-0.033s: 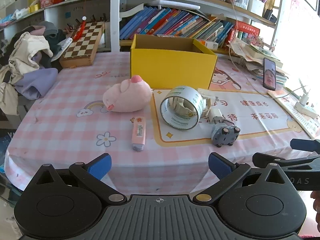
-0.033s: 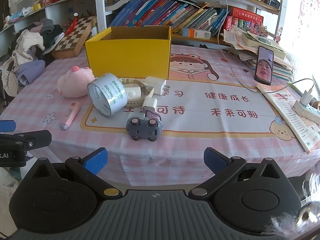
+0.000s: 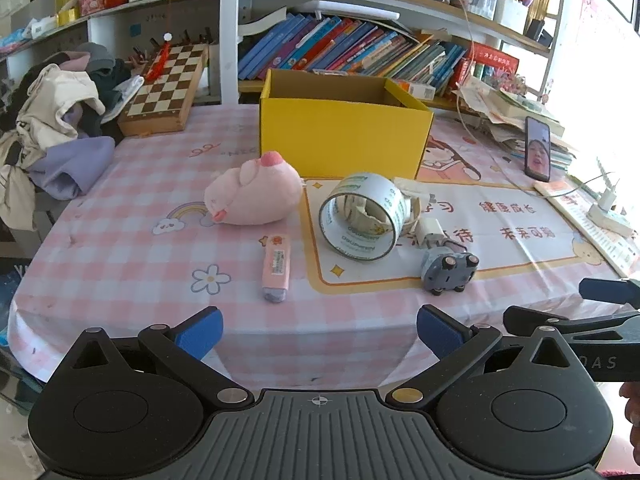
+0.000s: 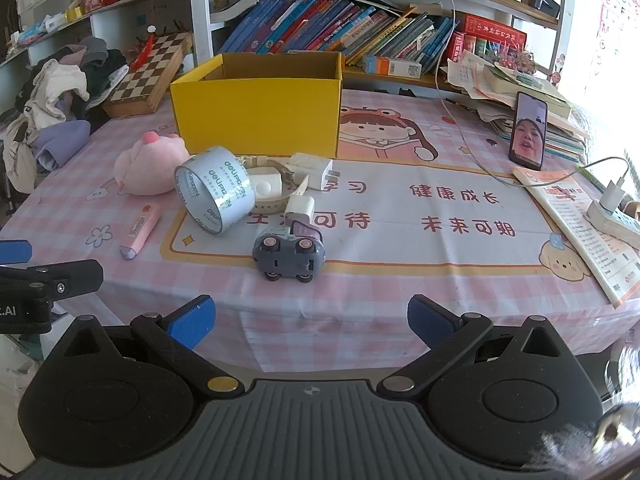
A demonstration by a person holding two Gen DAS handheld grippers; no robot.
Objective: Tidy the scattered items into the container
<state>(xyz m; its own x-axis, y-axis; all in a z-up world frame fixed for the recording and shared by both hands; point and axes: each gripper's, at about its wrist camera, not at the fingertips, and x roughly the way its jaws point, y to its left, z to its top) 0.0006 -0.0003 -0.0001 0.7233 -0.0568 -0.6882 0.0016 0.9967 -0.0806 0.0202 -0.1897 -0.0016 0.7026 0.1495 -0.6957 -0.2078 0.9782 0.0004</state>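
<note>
the left gripper (image 3: 319,330) hangs off the near edge of the surface (image 3: 120,248) with its jaws spread wide and nothing between them, and the right gripper (image 4: 311,322) beside it is the same, jaws wide apart and empty. nearest the right one sits a grey toy car (image 4: 289,254), with a small white charger plug (image 4: 300,206) just behind it. left of the car a roll of clear tape (image 4: 216,194) stands on its edge, leaning against a white watch-like band (image 4: 268,192); a larger white adapter (image 4: 312,170) lies behind. a pink highlighter pen (image 3: 275,266) lies alone closer to the left gripper, and a pink plush pig (image 3: 254,194) rests beyond it. the open yellow box (image 3: 340,136) stands upright at the back, just behind the pig and tape, its inside not visible.
</note>
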